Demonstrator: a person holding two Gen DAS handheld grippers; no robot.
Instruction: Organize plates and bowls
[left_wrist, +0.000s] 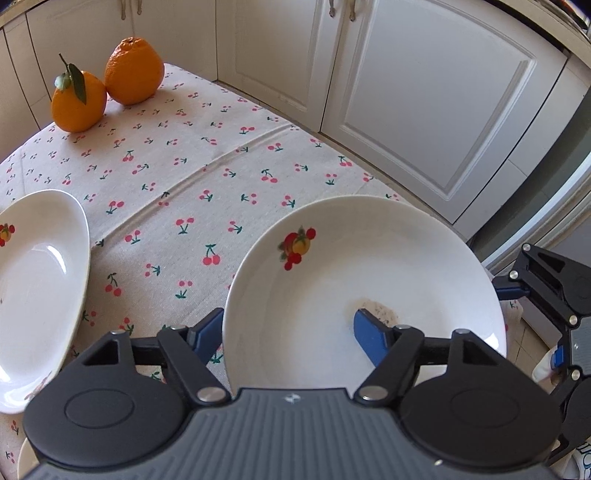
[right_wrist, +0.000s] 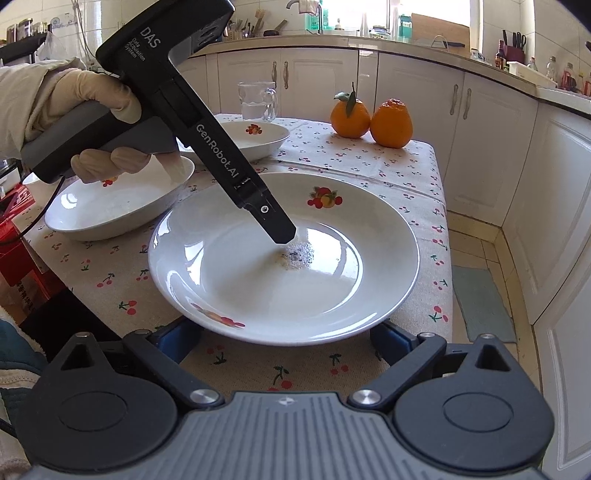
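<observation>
Plate (right_wrist: 258, 288): glossy white ceramic, round and shallow, fruit decals; rests on the cherry-print cloth of the bench (right_wrist: 406, 162).
Left hand-held gripper (left_wrist: 288, 328): fingers straddle the plate rim, one inside; contact unclear.
Right hand-held gripper (right_wrist: 284, 338): wide apart, flanking the near rim.

- We see white panelled cabinets (right_wrist: 424, 92) w/ metal handles across the upper frame, wrapping round to the right edge.
- Countertop (right_wrist: 369, 38) above them, cluttered w/ bottles & utensils; faucet (right_wrist: 295, 5) at top centre.
- Bright daylight from a window (right_wrist: 376, 11) at top, centre-right.
- Pale tiled floor (right_wrist: 476, 251) at right, grey-green mat (right_wrist: 480, 302) on it.
- Table under a cherry-print cloth (right_wrist: 399, 166) fills the centre.
- Red box (right_wrist: 22, 254) at left edge.
</observation>
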